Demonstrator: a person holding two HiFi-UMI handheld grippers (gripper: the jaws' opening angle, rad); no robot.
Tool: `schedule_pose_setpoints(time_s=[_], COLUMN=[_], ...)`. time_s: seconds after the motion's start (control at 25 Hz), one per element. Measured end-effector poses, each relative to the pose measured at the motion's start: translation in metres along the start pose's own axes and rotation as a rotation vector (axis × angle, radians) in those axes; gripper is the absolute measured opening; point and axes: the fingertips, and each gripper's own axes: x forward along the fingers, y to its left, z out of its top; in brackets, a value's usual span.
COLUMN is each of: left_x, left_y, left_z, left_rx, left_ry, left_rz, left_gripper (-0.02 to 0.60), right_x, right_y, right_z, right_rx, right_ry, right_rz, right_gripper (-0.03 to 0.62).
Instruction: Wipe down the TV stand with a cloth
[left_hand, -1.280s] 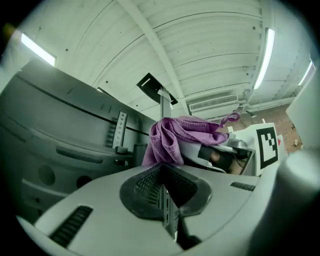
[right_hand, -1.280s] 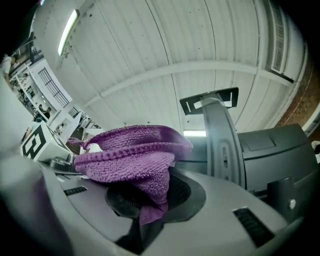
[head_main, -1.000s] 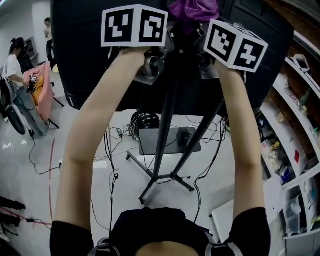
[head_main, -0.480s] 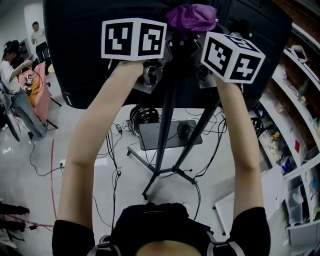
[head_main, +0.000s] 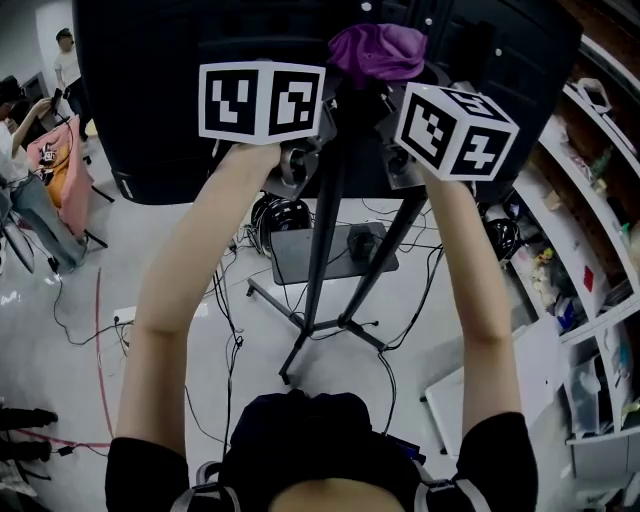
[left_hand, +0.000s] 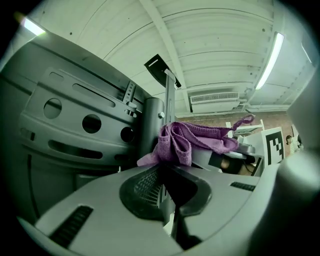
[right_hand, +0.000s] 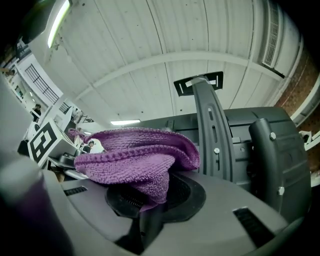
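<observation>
High against the TV stand post (head_main: 322, 230), left claw (left_hand: 161, 172) and right claw (right_hand: 150, 197) both clamp fully closed on one purple cloth (right_hand: 130, 155), evidently to rub that post.

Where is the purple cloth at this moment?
Head view, top centre: the purple cloth is bunched between the left tongs and right tongs, pinched by both, up against the black TV back beside the TV stand upright.

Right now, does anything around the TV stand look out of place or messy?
Nothing looks damaged or spilled. The purple cloth is bunched in a wad, pinched by both the left gripper and the right gripper rather than spread flat, and loose cables trail over the floor around the stand's legs.
</observation>
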Motion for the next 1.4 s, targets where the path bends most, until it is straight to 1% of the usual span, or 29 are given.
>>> schedule_pose_setpoints(time_s=[0.16, 0.28, 0.36, 0.48, 0.56, 0.76, 0.96, 1.16, 1.4], left_x=[-0.005, -0.008, -0.011, -0.016, -0.018, -0.022, -0.020, -0.018, -0.017], left_y=[-0.003, -0.001, 0.000, -0.003, -0.001, 0.007, 0.006, 0.009, 0.010], left_z=[-0.012, -0.024, -0.031, -0.045, -0.056, -0.082, -0.110, -0.134, -0.168], left_rx=[0.003, 0.006, -0.005, -0.008, 0.000, -0.020, -0.021, -0.020, -0.059], left_ry=[0.016, 0.036, 0.042, 0.055, 0.073, 0.103, 0.134, 0.158, 0.178], left_rz=[0.011, 0.024, 0.030, 0.040, 0.054, 0.063, 0.079, 0.086, 0.079], left_gripper=[0.006, 0.006, 0.006, 0.006, 0.006, 0.006, 0.006, 0.006, 0.006], right_x=[-0.005, -0.005, -0.008, -0.013, -0.014, -0.017, -0.024, -0.028, -0.036], right_y=[0.011, 0.013, 0.017, 0.024, 0.027, 0.034, 0.033, 0.033, 0.036], right_z=[-0.012, -0.026, -0.033, -0.049, -0.062, -0.090, -0.118, -0.141, -0.172], right_rx=[-0.005, 0.017, 0.009, -0.005, 0.009, 0.042, 0.078, 0.088, 0.107], right_ry=[0.020, 0.028, 0.033, 0.063, 0.084, 0.122, 0.158, 0.182, 0.210], right_rz=[0.037, 0.038, 0.042, 0.056, 0.060, 0.060, 0.064, 0.061, 0.061], right_gripper=[0.064, 0.064, 0.064, 0.064, 0.064, 0.064, 0.064, 0.064, 0.064])
